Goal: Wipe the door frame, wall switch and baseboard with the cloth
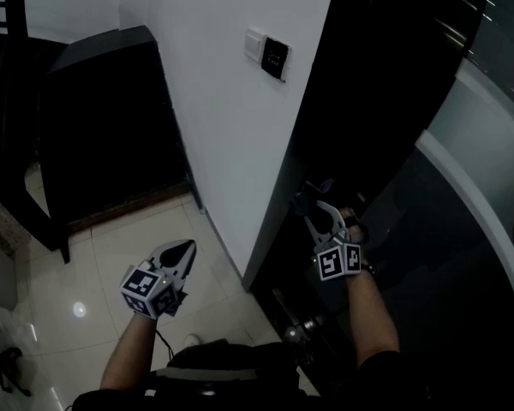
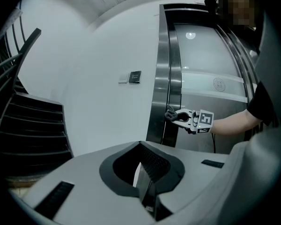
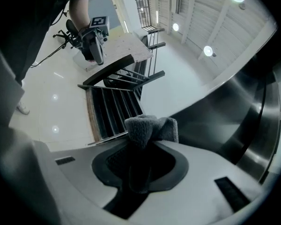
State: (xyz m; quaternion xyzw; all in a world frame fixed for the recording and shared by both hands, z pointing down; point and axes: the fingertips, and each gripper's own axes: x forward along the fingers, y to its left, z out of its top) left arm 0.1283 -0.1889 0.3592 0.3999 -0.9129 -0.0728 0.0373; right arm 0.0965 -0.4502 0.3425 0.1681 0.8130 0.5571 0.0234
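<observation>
My right gripper (image 1: 319,212) is shut on a grey cloth (image 1: 313,195) and holds it against the dark metal door frame (image 1: 343,118), about halfway up. The right gripper view shows the cloth (image 3: 151,129) bunched between the jaws, with the frame's steel (image 3: 253,125) just beyond. The wall switch (image 1: 274,56) sits on the white wall (image 1: 214,101), above and left of the cloth. My left gripper (image 1: 176,259) hangs low over the tiled floor, left of the wall's corner, shut with nothing in it. From the left gripper view, the switch (image 2: 136,77), frame (image 2: 166,78) and right gripper (image 2: 174,116) all show.
A dark staircase (image 1: 103,118) stands against the wall at the left. A glass door (image 1: 480,187) with a pale band fills the right. A chair base (image 1: 0,371) sits on the pale tiled floor (image 1: 111,272) at far left. A small metal fitting (image 1: 295,328) lies near my feet.
</observation>
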